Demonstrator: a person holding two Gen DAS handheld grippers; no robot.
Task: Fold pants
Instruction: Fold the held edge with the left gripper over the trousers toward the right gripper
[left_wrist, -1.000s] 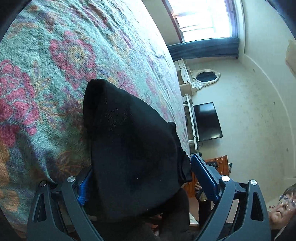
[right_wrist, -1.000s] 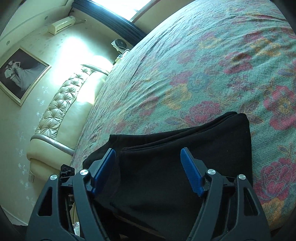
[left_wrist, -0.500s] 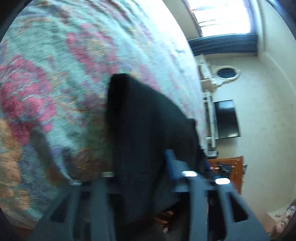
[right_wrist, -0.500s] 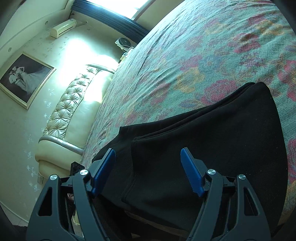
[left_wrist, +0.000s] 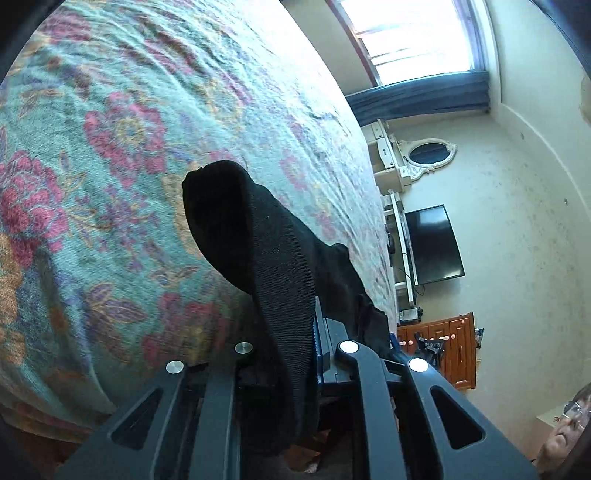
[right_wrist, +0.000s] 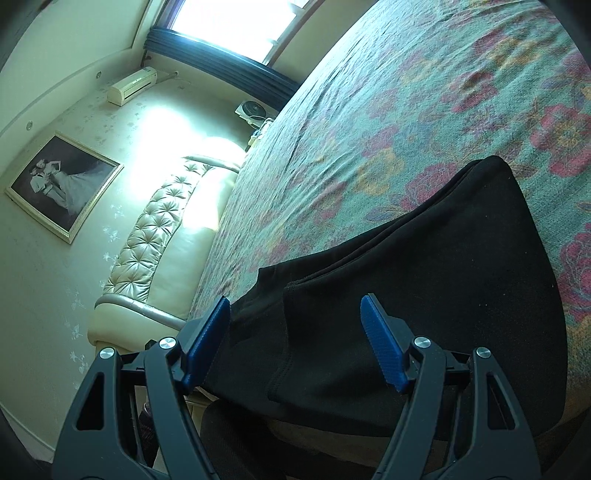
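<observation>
The black pants (right_wrist: 424, 280) lie folded on the floral bedspread (right_wrist: 424, 110) near the bed's edge. My right gripper (right_wrist: 295, 332) is open, its blue pads (right_wrist: 382, 343) spread above the folded pants' near edge, holding nothing. In the left wrist view, my left gripper (left_wrist: 295, 354) is shut on a fold of the black pants (left_wrist: 273, 266) and holds it raised off the bedspread (left_wrist: 129, 129); the cloth hides most of the pads.
A padded headboard (right_wrist: 162, 236) and a framed picture (right_wrist: 59, 181) are left of the bed. A TV (left_wrist: 432, 243), a wooden cabinet (left_wrist: 439, 350) and a person's face (left_wrist: 565, 435) are beyond the bed's edge. Windows are at the far wall.
My left gripper closed on the pants' edge and lifted it into a raised fold. My right gripper stayed open and moved slightly forward over the pants.
</observation>
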